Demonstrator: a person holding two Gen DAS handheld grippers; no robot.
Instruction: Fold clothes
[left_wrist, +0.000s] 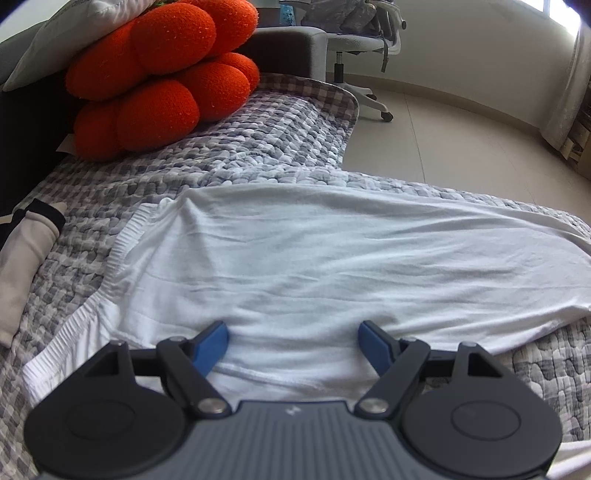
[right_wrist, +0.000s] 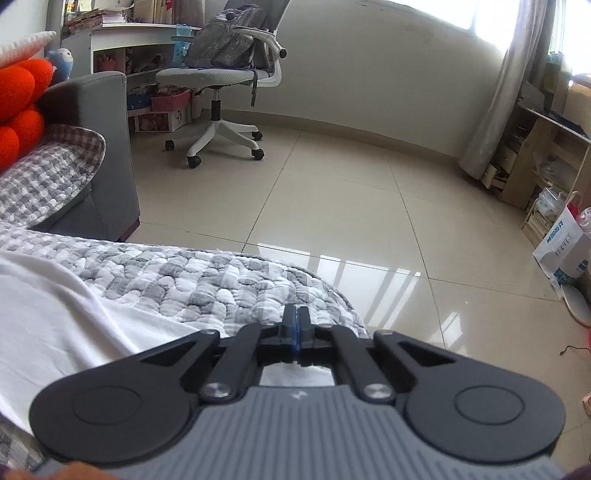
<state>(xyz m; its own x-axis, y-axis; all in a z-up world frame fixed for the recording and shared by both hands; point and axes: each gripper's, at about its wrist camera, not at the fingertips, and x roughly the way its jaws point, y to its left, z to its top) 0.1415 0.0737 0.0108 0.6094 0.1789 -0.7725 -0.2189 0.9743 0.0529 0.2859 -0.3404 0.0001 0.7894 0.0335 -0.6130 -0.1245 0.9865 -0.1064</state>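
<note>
Left tool (left_wrist: 293, 345) stands released over the white garment (left_wrist: 314, 258), spread flat on the bed (left_wrist: 258, 158). Right tool (right_wrist: 296, 334) is clenched near the bed's edge; whether it pinches fabric cannot be told. Soft, light cloth: grip at hems.

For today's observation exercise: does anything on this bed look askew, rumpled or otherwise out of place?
The white garment lies skewed across the quilt, creased, its far end draped towards the bed's edge. A rolled beige item sits apart at the left. Nothing looks spilled or damaged.
</note>
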